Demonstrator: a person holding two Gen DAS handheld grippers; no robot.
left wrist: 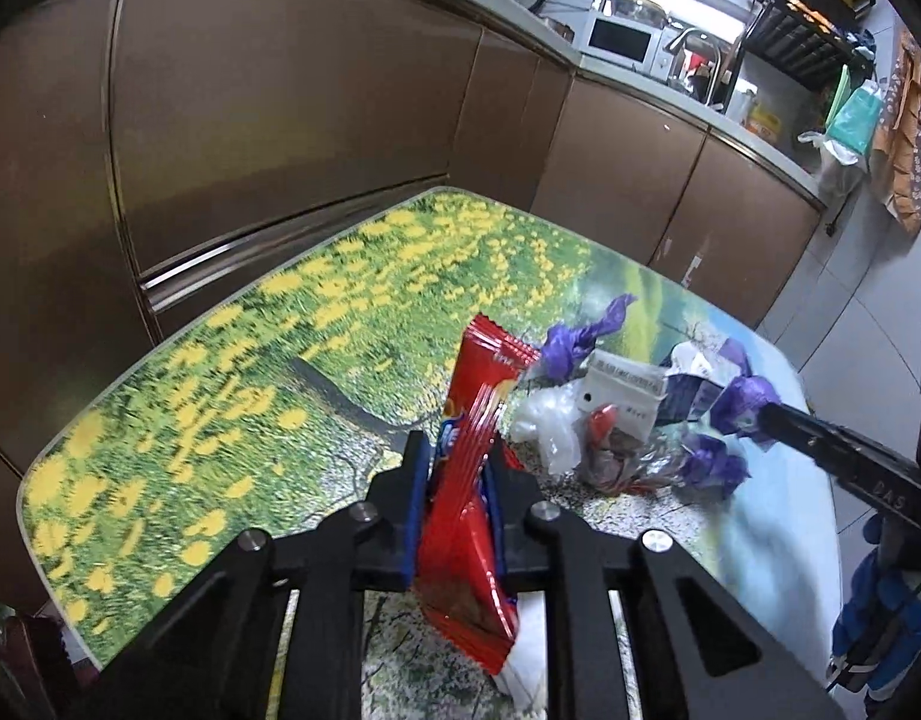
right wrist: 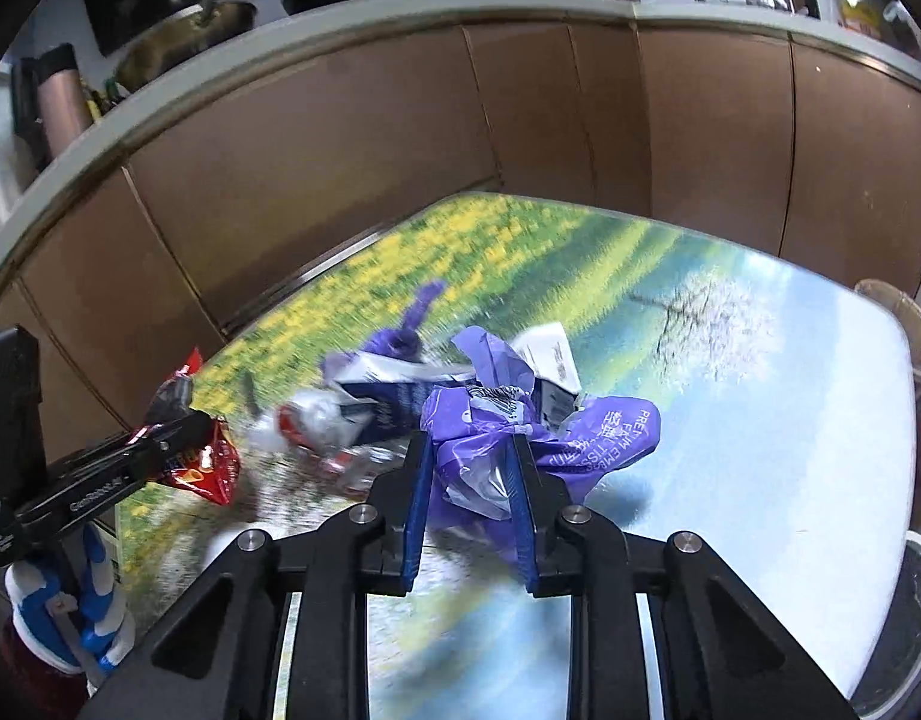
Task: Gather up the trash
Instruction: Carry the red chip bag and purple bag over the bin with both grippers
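Nearest the left wrist camera, the left gripper (left wrist: 457, 468) has its blue-padded fingers (left wrist: 417, 510) clenched on a crinkled red foil snack wrapper (left wrist: 469, 480), which stands up between them with its loose lower end hanging below. On the right wrist view, the right gripper (right wrist: 469, 468) is clamped on a crumpled purple plastic tissue-pack wrapper (right wrist: 586, 438), the film bunched between the pads.

Taking that purple wrapper as landmark: just behind it lies a torn dark-blue and white carton (right wrist: 382, 390), with a white paper label (right wrist: 550, 351) touching it at the back; beside it toward the left gripper sits a clear, crushed plastic film with red print (right wrist: 316, 420). All rest on the table (right wrist: 760, 360), whose glass top bears a printed meadow scene. Beyond the table's right edge, seen from the right gripper, a brown bin rim (right wrist: 904, 318) shows.

Risks, as I judge them: both wrappers are thin and slippery, so either may slide free when lifted. The purple film seems tangled with the carton, so raising it could drag neighbouring scraps off the table.
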